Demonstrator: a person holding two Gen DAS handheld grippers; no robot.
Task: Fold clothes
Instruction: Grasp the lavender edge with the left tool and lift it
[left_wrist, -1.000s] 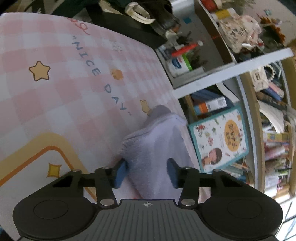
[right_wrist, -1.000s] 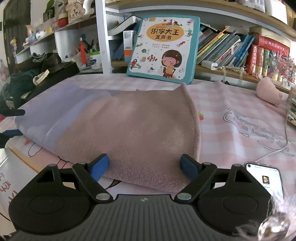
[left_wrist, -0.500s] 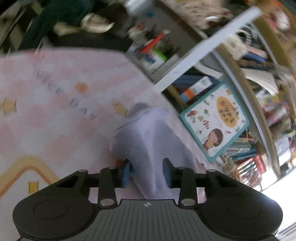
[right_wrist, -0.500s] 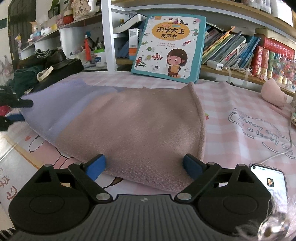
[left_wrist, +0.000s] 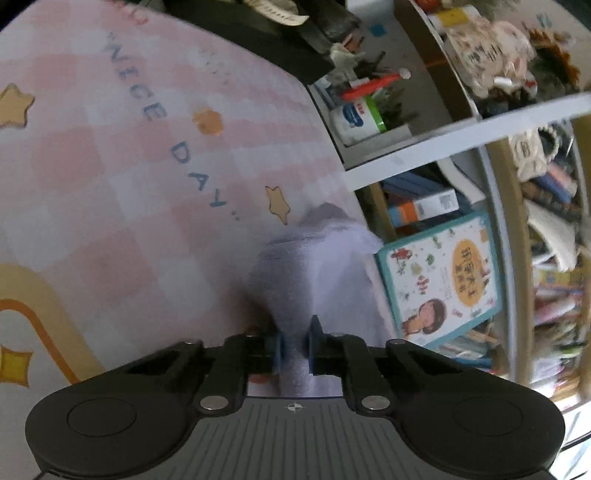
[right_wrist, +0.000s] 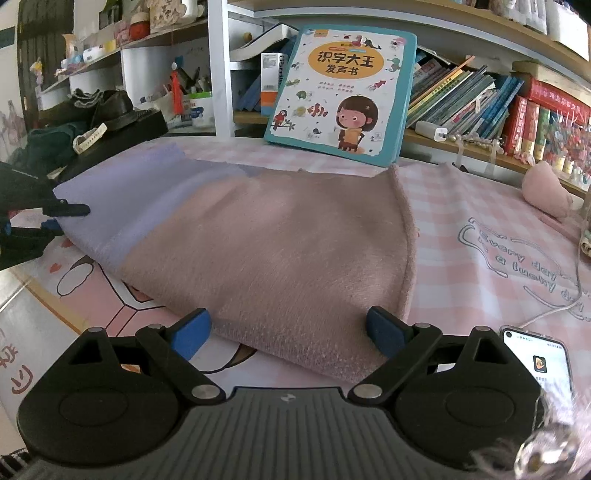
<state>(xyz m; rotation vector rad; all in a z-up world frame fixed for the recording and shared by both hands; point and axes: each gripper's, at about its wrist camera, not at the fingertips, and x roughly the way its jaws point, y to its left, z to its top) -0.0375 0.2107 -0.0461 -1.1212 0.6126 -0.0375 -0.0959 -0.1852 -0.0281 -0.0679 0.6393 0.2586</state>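
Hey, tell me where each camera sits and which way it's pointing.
Left wrist: on the left hand-held gripper, looking along the lavender end of the garment it pinches.
Right wrist: on the open right hand-held gripper, facing the garment's pink part and the shelves.
Both show the garment and the picture book.

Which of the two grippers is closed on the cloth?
The left gripper: it pinches the cloth's lilac end. The right gripper is wide open.

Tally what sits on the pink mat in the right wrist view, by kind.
Garment, pink and lilac: 1
Phone: 1
Children's book leaning at the mat's far edge: 1
Pink plush: 1
Total: 4
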